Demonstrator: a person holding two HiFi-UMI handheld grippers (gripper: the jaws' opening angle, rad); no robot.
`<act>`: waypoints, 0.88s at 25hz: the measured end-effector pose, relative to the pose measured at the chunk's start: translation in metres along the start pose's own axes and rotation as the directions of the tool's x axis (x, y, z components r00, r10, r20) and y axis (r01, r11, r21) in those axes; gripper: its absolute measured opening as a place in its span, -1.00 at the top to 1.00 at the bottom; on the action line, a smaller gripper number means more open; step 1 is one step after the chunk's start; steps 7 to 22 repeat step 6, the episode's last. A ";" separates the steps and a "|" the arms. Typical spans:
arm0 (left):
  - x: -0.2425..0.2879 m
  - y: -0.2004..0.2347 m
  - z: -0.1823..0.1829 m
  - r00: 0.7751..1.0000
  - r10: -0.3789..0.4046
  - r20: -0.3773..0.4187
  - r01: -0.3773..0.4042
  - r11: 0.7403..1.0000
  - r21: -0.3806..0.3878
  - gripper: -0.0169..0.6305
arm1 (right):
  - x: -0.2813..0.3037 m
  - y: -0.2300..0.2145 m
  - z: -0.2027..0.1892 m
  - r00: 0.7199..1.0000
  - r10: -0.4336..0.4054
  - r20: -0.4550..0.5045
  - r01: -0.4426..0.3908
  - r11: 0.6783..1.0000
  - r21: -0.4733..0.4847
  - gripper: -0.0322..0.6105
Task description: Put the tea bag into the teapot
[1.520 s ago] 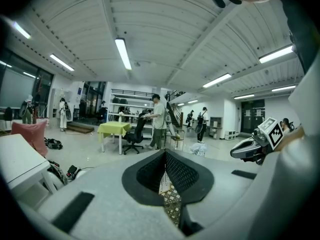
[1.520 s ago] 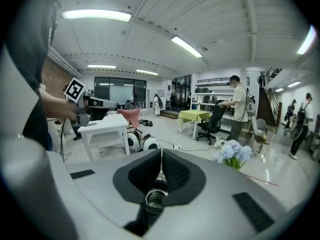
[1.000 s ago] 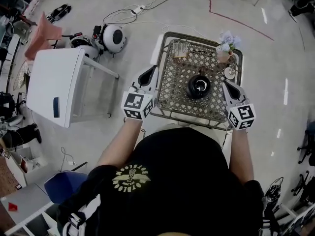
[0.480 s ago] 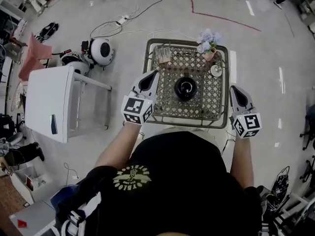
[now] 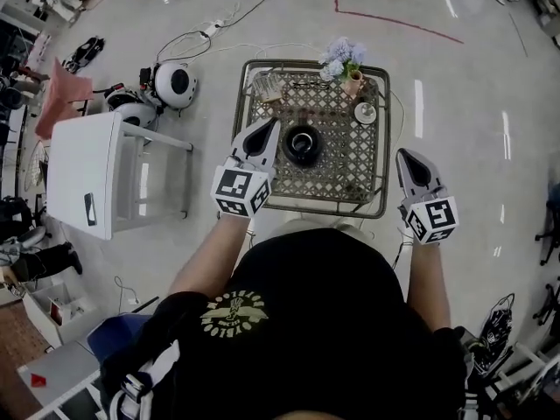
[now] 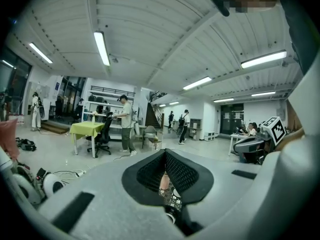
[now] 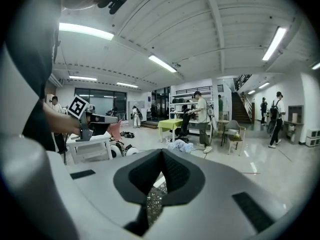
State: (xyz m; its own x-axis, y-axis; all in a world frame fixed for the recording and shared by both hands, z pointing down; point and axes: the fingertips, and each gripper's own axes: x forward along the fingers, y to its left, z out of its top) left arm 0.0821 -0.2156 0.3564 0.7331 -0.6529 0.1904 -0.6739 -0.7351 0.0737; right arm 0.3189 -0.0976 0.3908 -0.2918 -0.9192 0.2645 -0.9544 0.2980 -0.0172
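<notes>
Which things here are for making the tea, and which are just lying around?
For the job: teapot, wicker table under it, left gripper, right gripper, both shut and empty; small holder at the far corner, maybe tea bags.
Just lying about: flowers, little dish, white side table, round white machine, floor cables.

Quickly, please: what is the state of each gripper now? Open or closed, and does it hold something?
Left gripper: closed, jaws together, holding nothing.
Right gripper: closed, jaws together, holding nothing.
</notes>
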 end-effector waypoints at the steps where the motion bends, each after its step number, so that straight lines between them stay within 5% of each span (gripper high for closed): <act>1: 0.003 -0.005 0.000 1.000 0.011 0.001 -0.011 1.000 0.000 0.96 | 0.000 -0.006 -0.002 1.000 0.013 0.003 -0.013 1.000 0.000 0.87; 6: 0.007 -0.021 -0.010 0.998 0.066 -0.015 -0.065 0.997 0.036 0.96 | 0.002 -0.032 -0.013 0.998 0.056 0.030 -0.057 0.998 0.006 0.87; 22: 0.007 -0.021 -0.010 0.998 0.066 -0.015 -0.065 0.997 0.036 0.96 | 0.002 -0.032 -0.013 0.998 0.056 0.030 -0.057 0.998 0.006 0.87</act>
